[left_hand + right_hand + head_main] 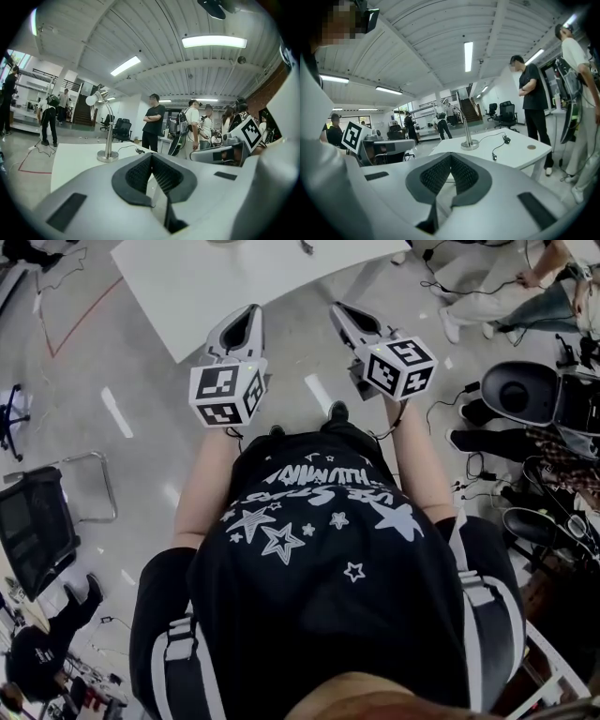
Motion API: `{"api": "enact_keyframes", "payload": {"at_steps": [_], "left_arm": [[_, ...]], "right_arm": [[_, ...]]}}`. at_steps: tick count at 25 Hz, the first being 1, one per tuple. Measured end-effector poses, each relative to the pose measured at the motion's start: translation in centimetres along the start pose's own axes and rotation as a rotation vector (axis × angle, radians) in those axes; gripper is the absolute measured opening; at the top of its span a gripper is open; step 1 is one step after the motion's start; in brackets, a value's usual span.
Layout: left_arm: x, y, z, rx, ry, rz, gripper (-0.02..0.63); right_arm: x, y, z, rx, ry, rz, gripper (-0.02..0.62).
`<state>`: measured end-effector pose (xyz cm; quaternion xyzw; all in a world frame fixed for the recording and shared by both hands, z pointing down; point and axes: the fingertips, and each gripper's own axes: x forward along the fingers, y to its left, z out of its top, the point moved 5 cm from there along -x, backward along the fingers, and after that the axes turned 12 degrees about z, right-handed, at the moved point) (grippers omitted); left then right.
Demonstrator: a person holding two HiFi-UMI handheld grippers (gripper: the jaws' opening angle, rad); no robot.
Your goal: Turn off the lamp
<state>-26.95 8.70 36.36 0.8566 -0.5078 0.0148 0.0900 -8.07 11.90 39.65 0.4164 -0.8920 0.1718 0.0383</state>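
I hold the left gripper [151, 156] and right gripper [450, 158] short of the desk [75, 164], fingers [138, 174] clenched on nothing. The lamp [107, 156] stands well ahead on it (lit or dark, I cannot tell), so this fits approaching it or backing off afterwards.

Counts by kind
1 lamp [469, 146], 1 white table [520, 152], 1 left gripper [151, 157], 1 right gripper [450, 157], perhaps 2 office chairs [506, 115] far off.
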Motion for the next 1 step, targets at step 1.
{"api": "enact_keyframes", "payload": {"at_steps": [1], "left_arm": [[0.19, 0.22, -0.44, -0.001, 0.000, 0.000, 0.011]], "right_arm": [[0.29, -0.21, -0.43, 0.001, 0.001, 0.001, 0.006]]}}
